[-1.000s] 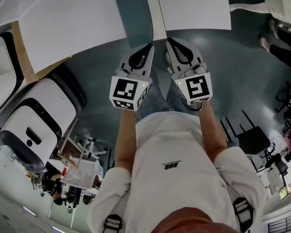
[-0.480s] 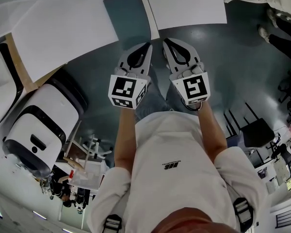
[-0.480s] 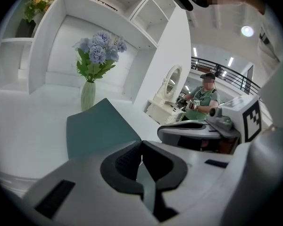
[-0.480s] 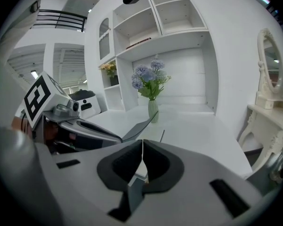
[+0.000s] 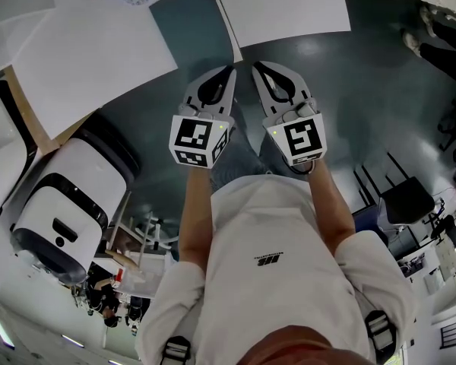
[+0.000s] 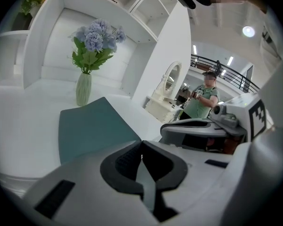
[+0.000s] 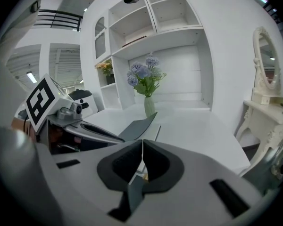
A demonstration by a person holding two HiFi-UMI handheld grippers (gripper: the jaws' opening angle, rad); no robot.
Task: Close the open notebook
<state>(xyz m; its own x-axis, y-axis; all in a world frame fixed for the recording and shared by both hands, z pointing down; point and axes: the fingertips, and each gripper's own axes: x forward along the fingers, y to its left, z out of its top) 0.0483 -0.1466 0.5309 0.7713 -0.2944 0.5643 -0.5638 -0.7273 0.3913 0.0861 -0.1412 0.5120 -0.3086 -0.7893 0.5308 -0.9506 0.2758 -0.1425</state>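
The notebook lies open at the white table's near edge, its teal cover (image 5: 188, 23) to the left of a white page (image 5: 225, 17). The cover (image 6: 92, 131) stands tilted up off the table, and it shows dark and slanted (image 7: 139, 126) in the right gripper view. My left gripper (image 5: 229, 71) and right gripper (image 5: 255, 67) hang side by side over the floor, just short of the notebook and apart from it. Both are shut with nothing between the jaws, as seen at the left gripper (image 6: 141, 142) and the right gripper (image 7: 142, 142).
A vase of pale blue flowers (image 6: 85, 86) stands behind the notebook on the table (image 5: 91, 52). White shelves (image 7: 172, 13) rise at the back. A white rounded appliance (image 5: 68, 196) sits on the floor at left. A dressing table with mirror (image 7: 269, 98) is at right; a person (image 6: 203, 100) stands far off.
In the head view the table and notebook have slid up and to the left, and the flowers have come into sight. Both grippers stay shut, side by side.
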